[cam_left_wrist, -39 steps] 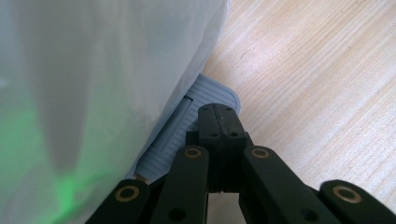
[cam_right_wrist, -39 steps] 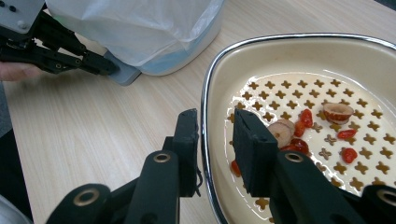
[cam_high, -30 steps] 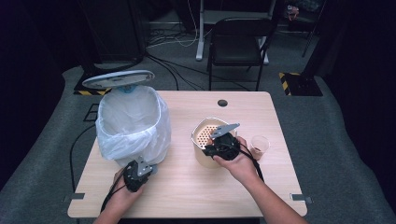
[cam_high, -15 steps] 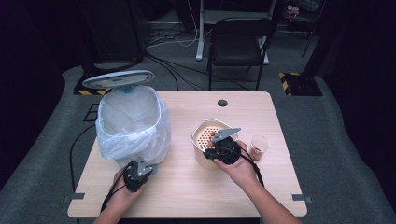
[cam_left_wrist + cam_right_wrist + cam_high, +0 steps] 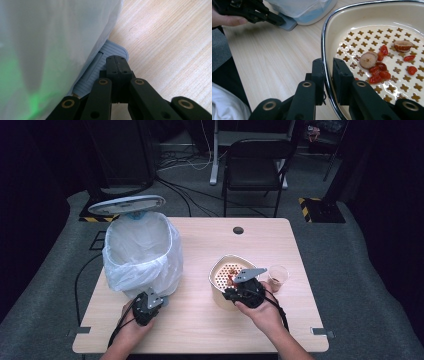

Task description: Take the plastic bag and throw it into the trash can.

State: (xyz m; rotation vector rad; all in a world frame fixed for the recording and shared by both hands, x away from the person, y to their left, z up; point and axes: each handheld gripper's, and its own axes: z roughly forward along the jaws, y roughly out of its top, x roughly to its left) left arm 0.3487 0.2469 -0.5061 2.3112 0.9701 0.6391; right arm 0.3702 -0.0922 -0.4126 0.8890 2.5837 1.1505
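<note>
Here, a cream-coloured strainer basket with a shiny metal rim is gripped at its near edge by the right gripper; in the right gripper view the two black jaws are clamped on that rim, one outside the wall and one inside. The basket floor is pierced with rows of small cross-shaped holes. Just beyond the inner jaw, red berries and two round sliced pieces of dried fruit are scattered on it. A small clear plastic cup is seen just to the right of this gripper on the wooden table.

The left gripper is closed on nothing, its jaws pressed together over the grey ribbed pedal of a bin lined with a white bag. The bin's lid is raised. No brand, label or readable writing is visible.
</note>
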